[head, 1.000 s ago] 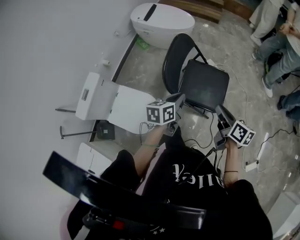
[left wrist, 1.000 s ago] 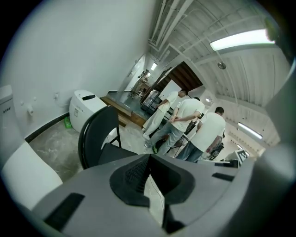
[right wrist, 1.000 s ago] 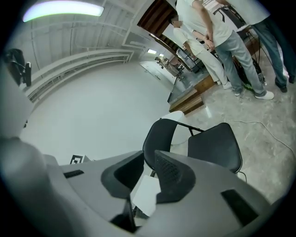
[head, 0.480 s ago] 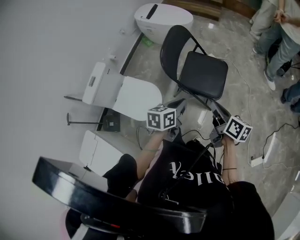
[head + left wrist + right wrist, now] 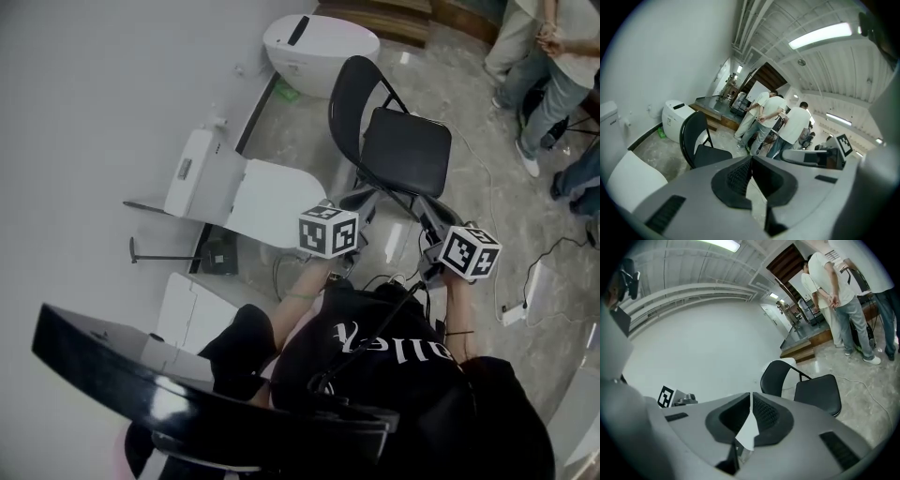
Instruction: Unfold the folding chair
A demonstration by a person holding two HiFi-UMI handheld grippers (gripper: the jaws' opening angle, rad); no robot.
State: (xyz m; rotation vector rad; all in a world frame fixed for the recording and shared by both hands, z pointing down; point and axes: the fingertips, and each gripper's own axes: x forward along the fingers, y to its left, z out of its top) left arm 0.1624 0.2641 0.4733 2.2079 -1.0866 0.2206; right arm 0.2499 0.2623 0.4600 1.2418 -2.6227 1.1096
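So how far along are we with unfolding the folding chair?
Looks done: the folding chair stands open, seat flat, backrest up. Nothing is in hand: the left gripper is shut and empty, and the right gripper has just been closing on nothing, clear of the chair. Nothing obvious is left.

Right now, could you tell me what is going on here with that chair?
A person holds a gripper in each hand and faces a black folding chair, which already stands open on the floor with its seat down. Neither gripper touches it. The left hand-held gripper is shut and empty. The right hand-held gripper has just been closing its jaws with nothing between them, and they now meet. Other people stand beyond the chair.
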